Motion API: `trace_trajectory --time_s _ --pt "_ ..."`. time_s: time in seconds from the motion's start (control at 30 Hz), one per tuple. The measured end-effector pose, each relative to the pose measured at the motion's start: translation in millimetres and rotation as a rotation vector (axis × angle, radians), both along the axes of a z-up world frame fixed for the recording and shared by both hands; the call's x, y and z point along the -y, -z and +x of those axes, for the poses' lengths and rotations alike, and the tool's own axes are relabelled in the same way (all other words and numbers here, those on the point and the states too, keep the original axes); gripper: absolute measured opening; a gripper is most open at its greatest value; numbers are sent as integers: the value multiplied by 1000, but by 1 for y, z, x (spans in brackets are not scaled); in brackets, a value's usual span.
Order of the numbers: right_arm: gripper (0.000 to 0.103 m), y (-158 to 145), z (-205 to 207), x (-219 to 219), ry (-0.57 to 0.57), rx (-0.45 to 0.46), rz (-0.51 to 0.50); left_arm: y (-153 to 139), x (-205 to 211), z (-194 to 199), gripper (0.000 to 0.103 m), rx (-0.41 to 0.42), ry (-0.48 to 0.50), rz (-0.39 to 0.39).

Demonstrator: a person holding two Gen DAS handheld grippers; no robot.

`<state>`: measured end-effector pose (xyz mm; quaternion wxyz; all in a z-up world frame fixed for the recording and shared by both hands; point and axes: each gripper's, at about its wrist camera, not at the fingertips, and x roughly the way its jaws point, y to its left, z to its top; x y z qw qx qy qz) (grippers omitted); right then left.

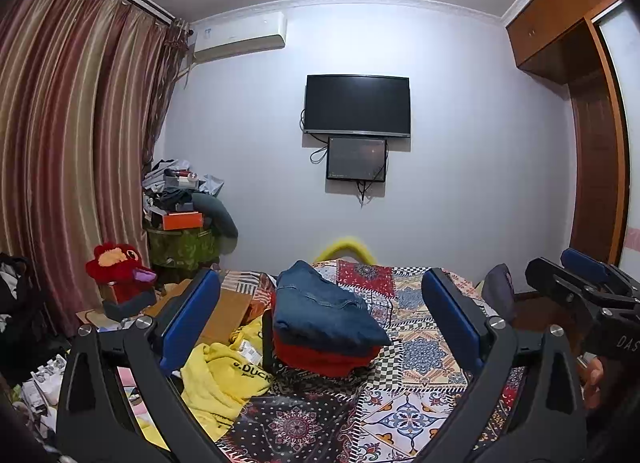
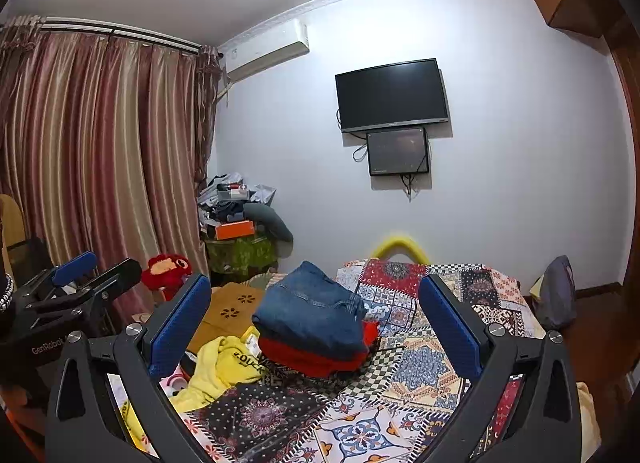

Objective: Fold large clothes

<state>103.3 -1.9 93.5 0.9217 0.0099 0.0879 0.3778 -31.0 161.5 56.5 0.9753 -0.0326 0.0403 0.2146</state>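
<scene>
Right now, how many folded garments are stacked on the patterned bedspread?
2: a folded blue denim garment on top, a folded red garment directly beneath it. More may be hidden underneath.

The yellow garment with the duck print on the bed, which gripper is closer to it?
Left. The yellow garment lies just past the left gripper's left-hand finger, partly behind it. The right gripper sits farther toward the other side; both have open, empty jaws.

Both views: even, cool indoor light from above; soft shadows below the television (image 1: 357, 106). Fisheye bending curves the curtain (image 1: 68, 135) and cupboard (image 1: 568, 19); corners vignette black. Focus sharp.
</scene>
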Motion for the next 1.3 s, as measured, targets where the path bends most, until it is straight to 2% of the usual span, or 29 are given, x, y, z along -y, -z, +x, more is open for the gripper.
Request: trace_trajectory --time_s 1.3 --pt "103 0 2 11 3 -51 -5 16 1 14 102 -51 15 -23"
